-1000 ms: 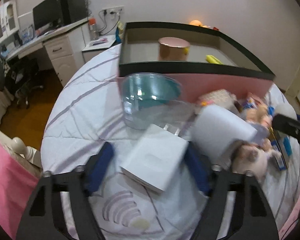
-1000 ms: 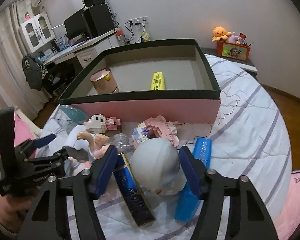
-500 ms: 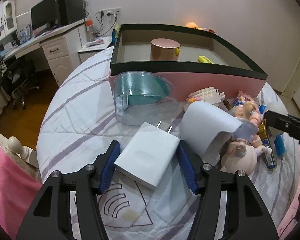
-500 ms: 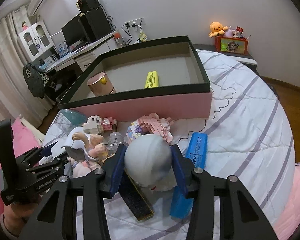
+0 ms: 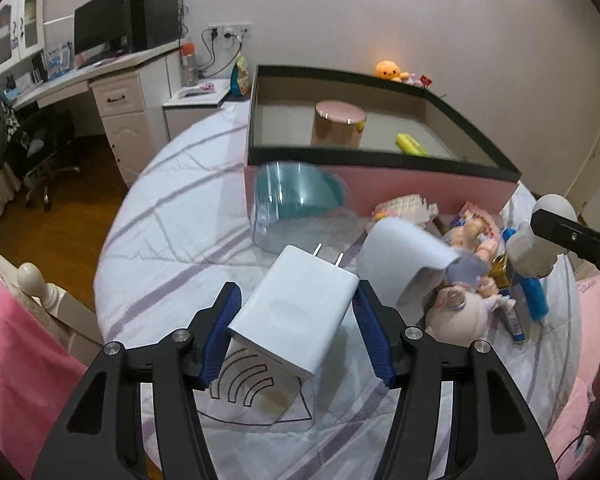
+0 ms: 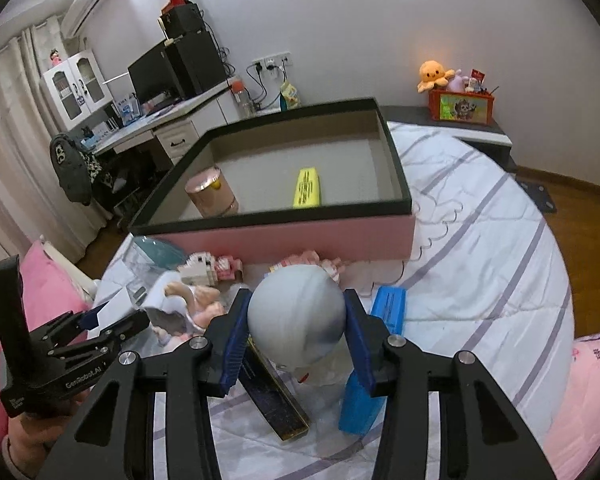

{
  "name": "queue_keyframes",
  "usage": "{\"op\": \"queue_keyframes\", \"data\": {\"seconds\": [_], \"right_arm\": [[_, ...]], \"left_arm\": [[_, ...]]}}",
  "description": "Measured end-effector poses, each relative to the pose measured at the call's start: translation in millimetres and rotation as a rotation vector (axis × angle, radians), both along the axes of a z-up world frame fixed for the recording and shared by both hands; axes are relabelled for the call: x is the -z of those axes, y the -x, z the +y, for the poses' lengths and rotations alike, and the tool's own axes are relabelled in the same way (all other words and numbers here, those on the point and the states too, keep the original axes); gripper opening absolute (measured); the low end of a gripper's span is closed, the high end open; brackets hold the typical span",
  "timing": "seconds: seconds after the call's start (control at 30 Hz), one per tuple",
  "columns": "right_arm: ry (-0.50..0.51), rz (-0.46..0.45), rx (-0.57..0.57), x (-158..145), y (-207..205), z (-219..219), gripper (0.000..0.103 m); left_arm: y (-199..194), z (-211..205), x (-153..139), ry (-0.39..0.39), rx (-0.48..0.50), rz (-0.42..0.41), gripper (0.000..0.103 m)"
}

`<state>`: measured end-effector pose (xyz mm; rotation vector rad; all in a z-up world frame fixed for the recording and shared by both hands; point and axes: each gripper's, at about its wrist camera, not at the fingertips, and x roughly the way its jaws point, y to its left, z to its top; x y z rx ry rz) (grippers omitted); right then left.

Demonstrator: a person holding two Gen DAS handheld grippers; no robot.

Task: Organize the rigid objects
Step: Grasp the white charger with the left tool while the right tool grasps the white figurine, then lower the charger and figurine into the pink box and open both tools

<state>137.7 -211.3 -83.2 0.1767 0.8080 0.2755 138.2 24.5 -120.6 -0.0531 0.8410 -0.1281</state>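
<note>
My left gripper (image 5: 298, 318) is shut on a white plug charger (image 5: 294, 314) and holds it above the bedsheet, prongs pointing forward. My right gripper (image 6: 296, 330) is shut on a pale grey rounded object (image 6: 298, 314), lifted over the clutter; it also shows in the left wrist view (image 5: 540, 240). The pink box with a dark rim (image 6: 396, 176) lies ahead, holding a pink cylinder (image 6: 214, 196) and a yellow bar (image 6: 308, 186).
On the bed before the box lie a clear teal bowl (image 5: 296, 204), a white paper roll (image 5: 404, 260), a doll (image 5: 464, 300), block toys (image 6: 216, 268), a blue box (image 6: 380, 344) and a dark flat box (image 6: 276, 392). A desk (image 5: 112, 80) stands at far left.
Both grippers closed on their objects and lifted them: the left on the charger, the right on the grey rounded object. The box now looks farther below and ahead.
</note>
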Motion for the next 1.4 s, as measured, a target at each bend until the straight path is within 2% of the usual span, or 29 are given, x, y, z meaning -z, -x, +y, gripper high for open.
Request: {"op": "queue_keyframes", "data": {"seconds": [0.23,0.43,0.67,0.83,1.03,1.4], "right_arm": [[-0.009,-0.041,-0.007,-19,-5,-4,0.046],[0.006,-0.103,-0.020,-43,-21,-3,0.046],[0.030,-0.176,-0.038,-71,-63,3,0.046],[0.042,-0.188,-0.048,-79,-98,9,0.046],[0.053,-0.166,-0.049,-74,-136,12,0.046],[0.063,-0.054,-0.037,-29,-190,10,0.046]], "left_arm": [[-1,2,-33,0.016,0.007,-0.070,0.059],[-20,2,-63,0.008,0.023,-0.144,0.059],[-67,-9,-98,0.030,0.044,-0.231,0.059],[-113,-15,-111,0.064,0.042,-0.249,0.059],[-156,-24,-114,0.074,0.047,-0.255,0.059],[-212,-45,-79,0.044,0.061,-0.169,0.059]]}}
